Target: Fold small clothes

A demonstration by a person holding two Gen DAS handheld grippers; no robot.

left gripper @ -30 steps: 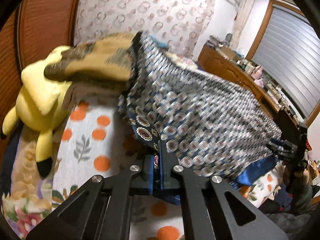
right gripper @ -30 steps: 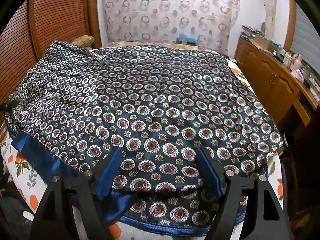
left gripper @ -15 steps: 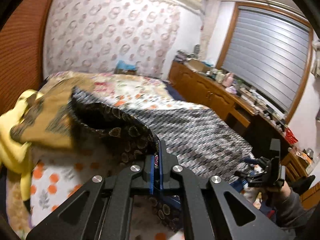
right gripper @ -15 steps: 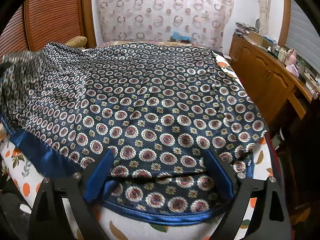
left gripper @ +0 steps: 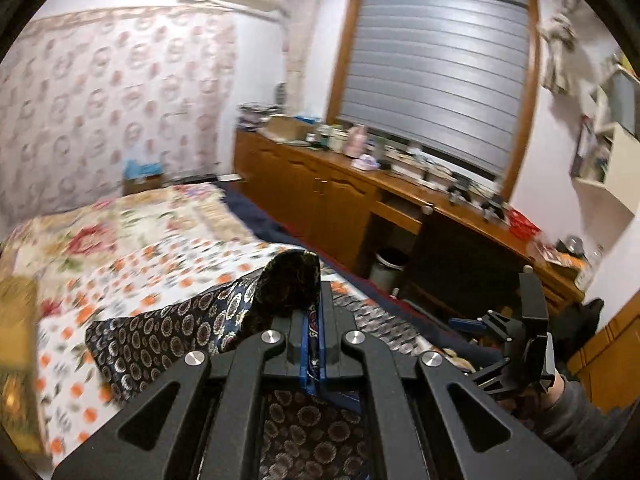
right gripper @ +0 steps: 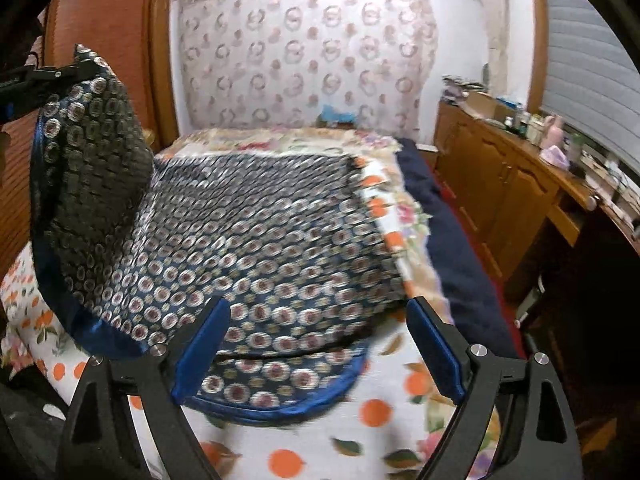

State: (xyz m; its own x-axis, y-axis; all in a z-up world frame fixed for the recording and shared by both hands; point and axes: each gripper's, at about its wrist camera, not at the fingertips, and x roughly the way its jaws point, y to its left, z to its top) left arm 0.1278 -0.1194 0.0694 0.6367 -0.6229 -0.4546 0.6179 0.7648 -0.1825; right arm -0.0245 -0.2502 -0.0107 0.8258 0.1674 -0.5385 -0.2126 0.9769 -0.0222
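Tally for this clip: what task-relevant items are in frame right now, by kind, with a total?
Patterned navy garments: 1, the cloth spread on the bed, one edge lifted.
Grippers: 2, the left gripper shut on the cloth's blue-trimmed edge, and the right gripper open above its near hem.
Total: 3

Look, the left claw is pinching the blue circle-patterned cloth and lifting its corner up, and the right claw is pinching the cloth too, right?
Not quite. The right claw is open, its blue pads spread wide apart and gripping nothing; the right wrist view shows this. The rest holds: the left claw is shut on the cloth and lifts its corner above the bed.
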